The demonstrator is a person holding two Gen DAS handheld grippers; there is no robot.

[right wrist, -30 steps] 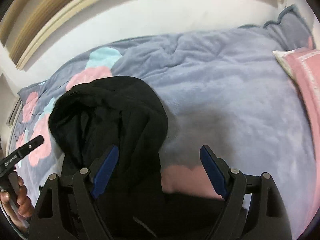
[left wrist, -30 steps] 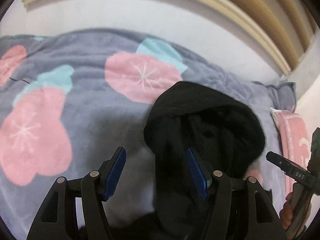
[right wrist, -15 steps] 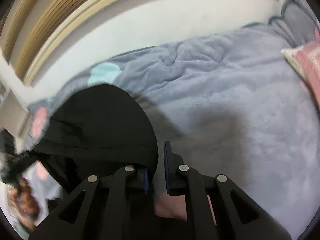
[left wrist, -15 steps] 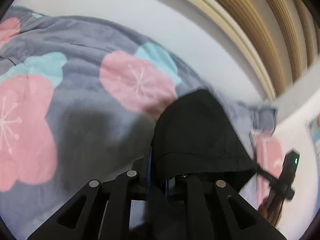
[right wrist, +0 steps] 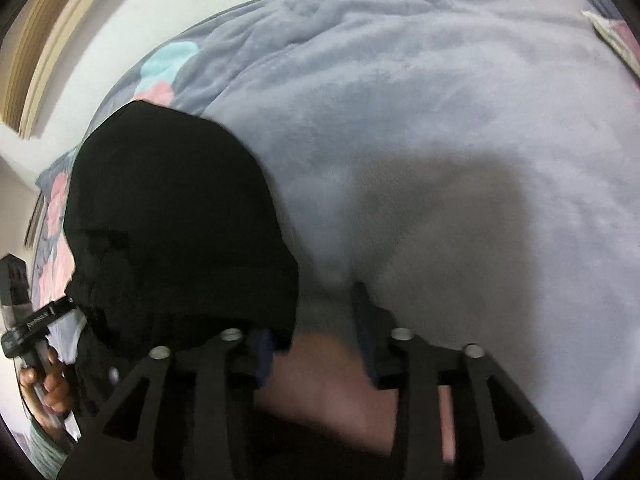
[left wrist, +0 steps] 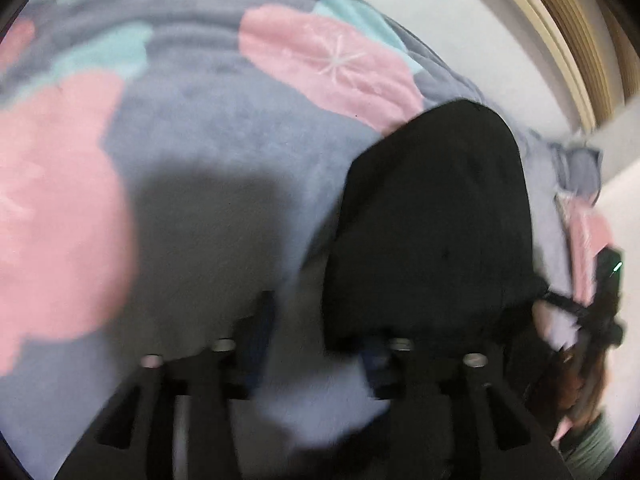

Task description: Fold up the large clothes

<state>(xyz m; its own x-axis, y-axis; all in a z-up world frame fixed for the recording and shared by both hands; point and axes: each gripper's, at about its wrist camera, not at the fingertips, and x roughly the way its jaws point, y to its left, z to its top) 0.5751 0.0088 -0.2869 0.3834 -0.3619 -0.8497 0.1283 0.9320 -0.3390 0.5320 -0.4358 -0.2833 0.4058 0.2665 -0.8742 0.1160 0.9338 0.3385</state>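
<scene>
A black garment, its hood part (left wrist: pixel 436 216), lies on a grey-blue blanket (left wrist: pixel 224 160) with pink flowers. In the left wrist view my left gripper (left wrist: pixel 316 332) is open, and the black cloth drapes over its right finger. In the right wrist view the same black garment (right wrist: pixel 176 220) sits at the left and hangs over the left finger of my right gripper (right wrist: pixel 316 328), which is open. Both views are blurred by motion. The other hand-held gripper (right wrist: pixel 24 320) shows at the left edge of the right wrist view.
A white wall (right wrist: pixel 120 52) and wooden slats (left wrist: pixel 568 28) run behind the bed. A pink pillow (left wrist: pixel 588 248) lies at the right side of the bed; it also shows in the right wrist view (right wrist: pixel 616 36).
Both grippers were shut on the black garment half a second ago and have opened. The cloth has dropped onto one finger of each. Both cameras have tilted down toward the blanket.
</scene>
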